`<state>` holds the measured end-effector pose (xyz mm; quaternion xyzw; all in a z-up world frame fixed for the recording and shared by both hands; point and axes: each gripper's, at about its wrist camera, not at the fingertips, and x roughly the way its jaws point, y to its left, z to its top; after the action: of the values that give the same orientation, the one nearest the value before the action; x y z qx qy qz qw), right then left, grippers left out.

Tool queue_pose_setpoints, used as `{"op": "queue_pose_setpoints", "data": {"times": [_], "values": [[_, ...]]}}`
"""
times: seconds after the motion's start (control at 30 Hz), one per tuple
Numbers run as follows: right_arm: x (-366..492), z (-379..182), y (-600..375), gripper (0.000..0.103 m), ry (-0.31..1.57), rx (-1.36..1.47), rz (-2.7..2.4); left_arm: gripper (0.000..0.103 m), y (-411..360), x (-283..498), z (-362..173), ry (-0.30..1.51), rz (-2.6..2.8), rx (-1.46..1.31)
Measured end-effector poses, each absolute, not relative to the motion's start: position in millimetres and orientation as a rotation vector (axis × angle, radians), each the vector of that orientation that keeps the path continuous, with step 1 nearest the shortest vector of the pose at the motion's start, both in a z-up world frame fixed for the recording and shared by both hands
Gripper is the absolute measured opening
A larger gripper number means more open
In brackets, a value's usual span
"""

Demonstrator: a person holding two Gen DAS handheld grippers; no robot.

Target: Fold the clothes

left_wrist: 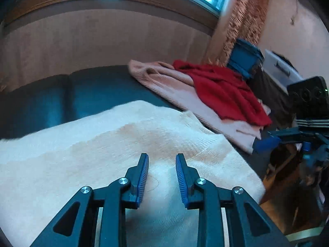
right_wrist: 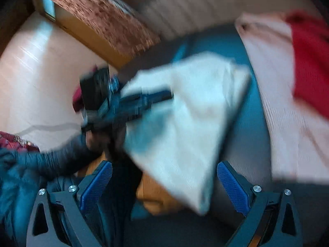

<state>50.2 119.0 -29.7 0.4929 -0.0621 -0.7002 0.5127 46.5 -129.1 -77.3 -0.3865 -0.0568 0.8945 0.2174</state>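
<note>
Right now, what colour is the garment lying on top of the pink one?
Red, clearest in the left wrist view.

Three garments lie on the dark couch (left_wrist: 92, 94): one cream knit (left_wrist: 123, 144) along its near edge, and one pink knit (left_wrist: 174, 86) with one red garment (left_wrist: 222, 90) heaped at its far right corner. Two grippers show, left gripper (left_wrist: 162, 160) and right gripper (right_wrist: 164, 177). Beyond the couch's right edge stand one blue box (left_wrist: 244, 57) and one grey case (left_wrist: 279, 68).

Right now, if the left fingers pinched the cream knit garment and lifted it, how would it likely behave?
The cream knit garment would probably sag and drape rather than hold shape: it already lies in soft ridges over the dark sofa. Its coarse weave suggests the blue ribbed fingers would grip without slipping. The folded layers may fall open.
</note>
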Motion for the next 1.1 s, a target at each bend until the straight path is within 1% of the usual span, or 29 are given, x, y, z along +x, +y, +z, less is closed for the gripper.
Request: {"op": "queue_pose_setpoints", "data": {"times": [0.1, 0.23, 0.3, 0.37, 0.5, 0.57, 0.7, 0.9, 0.93, 0.97, 1.0, 1.1], "values": [[34.5, -22.0, 78.2, 0.103, -0.135, 1.09, -1.789, 0.027, -167.2, 61.6, -73.0, -0.244, 2.538, -1.1], [12.8, -37.6, 13.5, 0.103, -0.118, 1.087, -1.831, 0.028, -245.5, 103.7, -63.6, -0.336, 2.686, -1.106], [5.3, -47.2, -18.2, 0.103, -0.05, 1.102, -1.862, 0.029, -291.3, 128.5, -56.4, -0.386, 2.774, -1.104], [-4.0, -56.1, -44.1, 0.103, 0.022, 1.11, -1.906, 0.035, -328.4, 146.3, -57.2, -0.413, 2.834, -1.124], [-17.8, -82.1, -60.6, 0.103, 0.096, 1.081, -1.954, 0.036, -395.3, 179.9, -77.3, -0.506, 2.831, -1.254], [-17.7, -85.5, -57.9, 0.103, 0.097, 1.038, -1.952, 0.036, -409.5, 188.8, -91.6, -0.578, 2.723, -1.296], [-23.8, -85.9, -52.7, 0.103, 0.044, 1.035, -1.934, 0.036, -402.8, 187.2, -114.1, -0.61, 2.567, -1.3], [-17.6, -86.5, -58.1, 0.103, 0.079, 1.03, -1.948, 0.034, -387.7, 175.3, -139.0, -0.584, 2.449, -1.325], [-17.0, -87.1, -59.8, 0.103, 0.084, 1.03, -1.949, 0.03, -387.2, 176.2, -138.7, -0.594, 2.426, -1.317], [-17.0, -87.5, -60.8, 0.103, 0.087, 1.03, -1.947, 0.012, -387.2, 178.6, -137.7, -0.599, 2.418, -1.314], [-17.4, -87.6, -61.1, 0.103, 0.088, 1.03, -1.946, 0.004, -387.3, 181.1, -136.7, -0.604, 2.409, -1.311], [-17.5, -87.5, -60.2, 0.103, 0.086, 1.027, -1.945, 0.003, -393.4, 193.3, -139.3, -0.6, 2.399, -1.318]]}}
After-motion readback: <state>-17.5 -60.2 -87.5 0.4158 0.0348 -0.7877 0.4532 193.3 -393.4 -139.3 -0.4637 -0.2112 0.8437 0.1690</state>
